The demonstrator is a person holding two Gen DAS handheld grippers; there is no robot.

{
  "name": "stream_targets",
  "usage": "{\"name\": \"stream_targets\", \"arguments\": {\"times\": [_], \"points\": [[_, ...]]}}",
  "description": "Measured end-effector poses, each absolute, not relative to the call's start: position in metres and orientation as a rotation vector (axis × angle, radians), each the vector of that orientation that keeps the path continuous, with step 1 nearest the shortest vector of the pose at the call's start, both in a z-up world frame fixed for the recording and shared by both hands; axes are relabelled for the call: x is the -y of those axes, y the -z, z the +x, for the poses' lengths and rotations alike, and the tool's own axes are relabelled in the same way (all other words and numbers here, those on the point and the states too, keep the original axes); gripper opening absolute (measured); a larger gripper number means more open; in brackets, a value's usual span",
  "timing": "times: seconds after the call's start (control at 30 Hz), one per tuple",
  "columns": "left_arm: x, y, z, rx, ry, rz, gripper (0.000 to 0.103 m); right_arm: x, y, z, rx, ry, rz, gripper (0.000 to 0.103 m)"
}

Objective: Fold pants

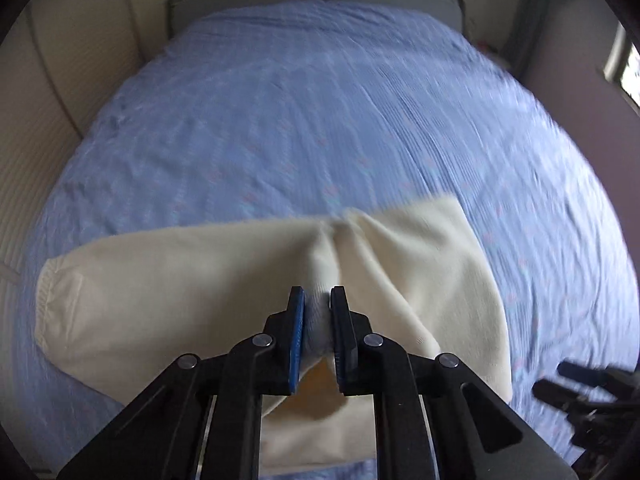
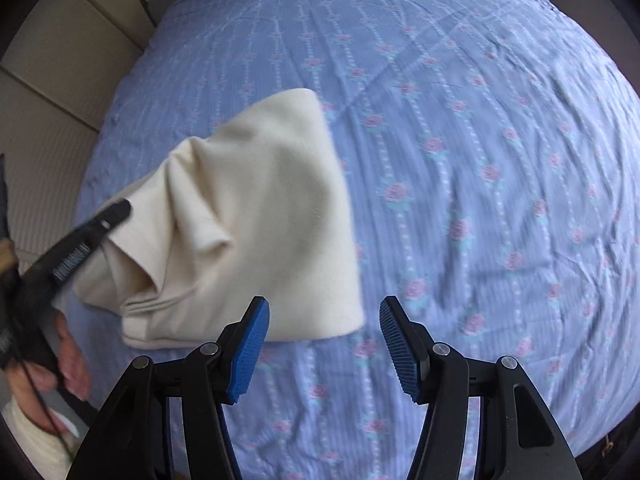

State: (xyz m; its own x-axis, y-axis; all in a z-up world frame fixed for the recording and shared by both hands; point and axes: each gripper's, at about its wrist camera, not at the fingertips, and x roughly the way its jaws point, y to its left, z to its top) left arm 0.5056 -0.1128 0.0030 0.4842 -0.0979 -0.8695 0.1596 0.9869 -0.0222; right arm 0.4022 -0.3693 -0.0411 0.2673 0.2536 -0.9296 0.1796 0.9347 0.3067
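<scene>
On the blue floral bedspread (image 2: 460,160) lie the cream pants (image 1: 192,280), already doubled over and spread across the near half of the bed. Our left gripper (image 1: 318,320) is clenched on a bunched fold of them, the cloth pinched between the blue pads (image 1: 297,332) and pulled up into a ridge. Our right gripper (image 2: 325,344) is released, its jaws standing wide apart over bare bedspread just beside the pants' near corner, touching nothing.

To do this fold well, we judge that the left grip should carry its layers over in one low sweep and lay them edge to edge on the part that rests on the bed, without dragging the whole garment along. The free right gripper would serve best by pinning or smoothing the resting part, or by taking the opposite corner so the edge travels level. We should let go only once the cloth lies flat.

Both views are smeared by motion, so seams and edges are soft. We cannot count the layers inside the left jaws, nor tell waistband from hems with certainty. The pants' nearest edge is hidden behind the left gripper's body, and the bed's near edge is cut off.
</scene>
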Motion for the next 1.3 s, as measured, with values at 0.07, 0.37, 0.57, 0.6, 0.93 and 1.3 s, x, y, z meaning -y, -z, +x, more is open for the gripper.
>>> {"name": "stream_targets", "arguments": {"times": [0.07,0.37,0.57,0.6,0.93,1.3], "points": [[0.08,-0.015,0.524,-1.024,0.126,0.049,0.006,0.355,0.038,0.409,-1.296,-0.09,0.401,0.059],[0.01,-0.019,0.544,-1.0,0.067,0.192,0.051,0.283,0.03,0.443,-1.25,-0.209,0.333,0.059],[0.012,-0.006,0.505,-1.061,0.181,0.181,0.052,0.268,0.054,0.47,-1.274,-0.235,0.239,0.058],[0.012,-0.001,0.5,-1.077,0.178,0.179,0.052,0.267,0.063,0.478,-1.304,-0.237,0.234,0.057],[-0.03,0.034,0.455,-1.199,0.133,-0.011,0.052,0.233,0.058,0.514,-1.357,-0.374,0.339,0.01],[-0.072,0.023,0.453,-1.157,0.052,-0.079,0.057,0.114,-0.027,0.586,-1.171,-0.624,0.262,0.05]]}}
